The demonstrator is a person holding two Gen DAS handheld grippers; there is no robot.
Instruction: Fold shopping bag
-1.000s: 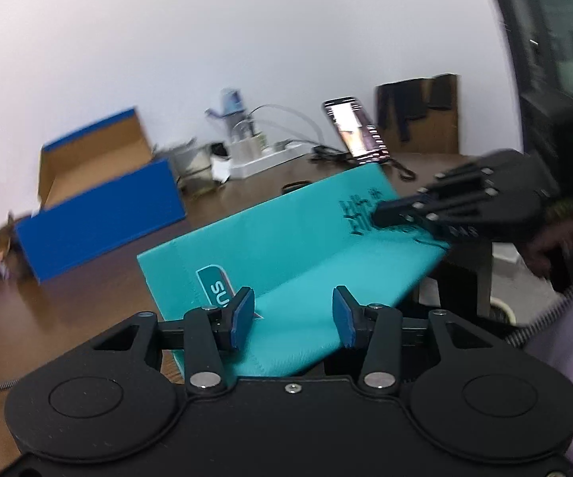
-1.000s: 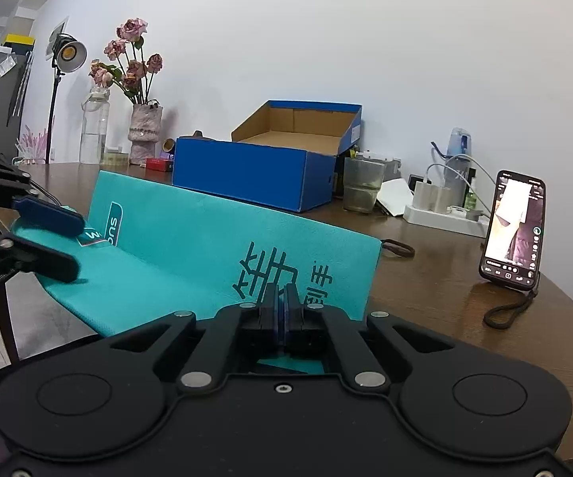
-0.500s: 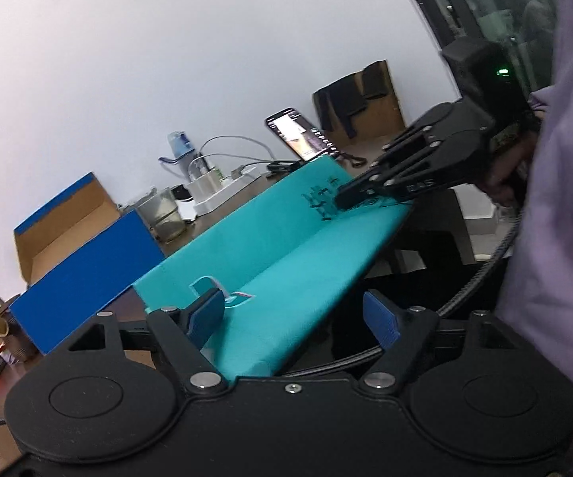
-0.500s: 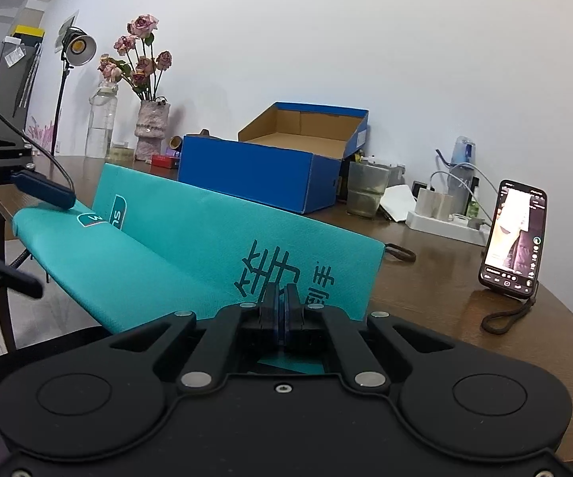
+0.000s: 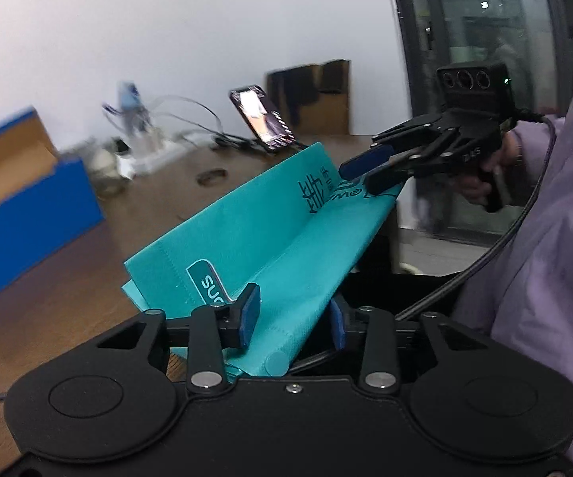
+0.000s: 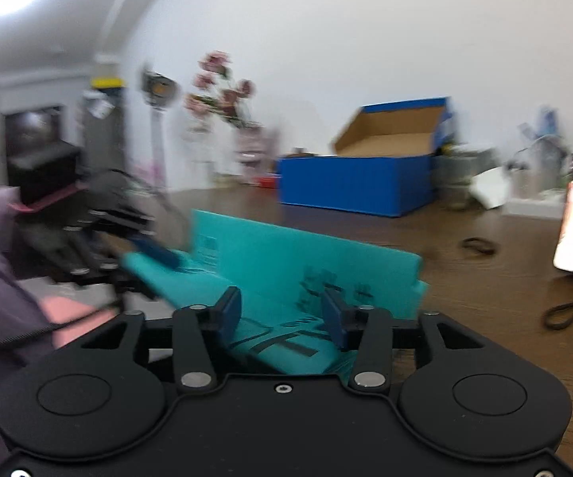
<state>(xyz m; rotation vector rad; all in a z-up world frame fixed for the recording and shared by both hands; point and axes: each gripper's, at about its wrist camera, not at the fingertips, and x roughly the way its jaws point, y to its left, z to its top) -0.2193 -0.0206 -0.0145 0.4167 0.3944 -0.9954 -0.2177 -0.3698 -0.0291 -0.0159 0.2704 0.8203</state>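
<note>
Here the teal shopping bag point(image 5: 270, 238) lies between both released tongs, left gripper point(image 5: 292, 318) and right gripper point(image 6: 282, 316); ungripped, its fold could spring apart beside the blue box point(image 6: 358, 187).

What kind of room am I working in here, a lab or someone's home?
Most likely a home living or dining area used for recording: a wooden table carries a vase of pink flowers, an open blue shoebox and a propped phone.

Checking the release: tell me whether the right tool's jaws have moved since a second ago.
Yes. The right tool has opened, its jaws now parted around the teal shopping bag instead of clamped shut.
</note>
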